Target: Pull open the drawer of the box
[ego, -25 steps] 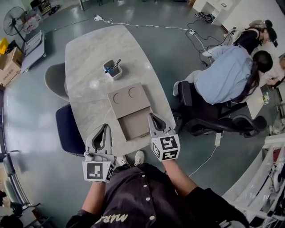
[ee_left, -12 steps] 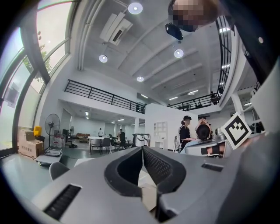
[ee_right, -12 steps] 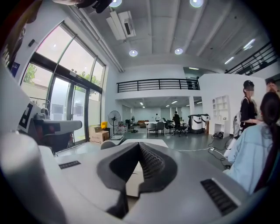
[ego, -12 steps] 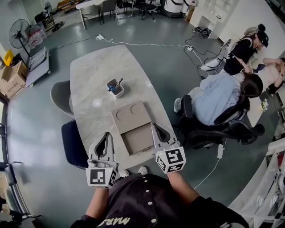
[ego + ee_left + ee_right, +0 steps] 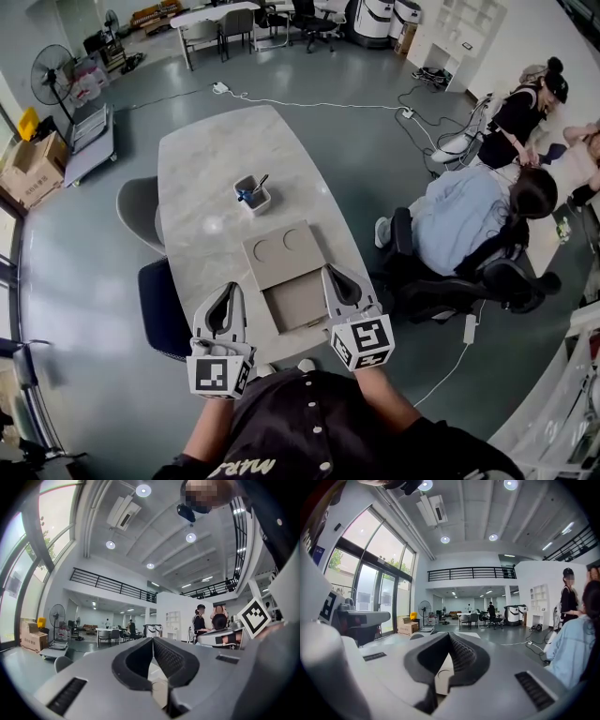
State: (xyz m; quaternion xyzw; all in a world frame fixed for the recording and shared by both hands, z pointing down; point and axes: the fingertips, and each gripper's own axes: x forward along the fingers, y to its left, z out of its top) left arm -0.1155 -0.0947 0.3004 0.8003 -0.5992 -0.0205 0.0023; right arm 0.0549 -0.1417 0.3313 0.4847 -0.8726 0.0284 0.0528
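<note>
A flat tan box (image 5: 278,251) with two round recesses in its lid lies on the near end of the marble table (image 5: 202,178). Its drawer (image 5: 298,302) stands pulled out toward me. In the head view, my left gripper (image 5: 226,290) hovers over the table's near left edge, left of the drawer, shut and empty. To the drawer's right, my right gripper (image 5: 333,272) is shut with nothing in it. The left gripper (image 5: 153,639) points level across the room. Under the right gripper (image 5: 449,634), a strip of the box (image 5: 442,667) shows between the jaws.
A white cup (image 5: 252,196) holding pens stands beyond the box. A grey chair (image 5: 137,212) and a dark blue chair (image 5: 161,305) are tucked at the table's left. A seated person (image 5: 466,220) on an office chair is close on the right. Cables cross the floor.
Both grippers have risen off the table level, the right one more, and stay shut. The head view has tipped up, so the table and box sit further right in the picture.
</note>
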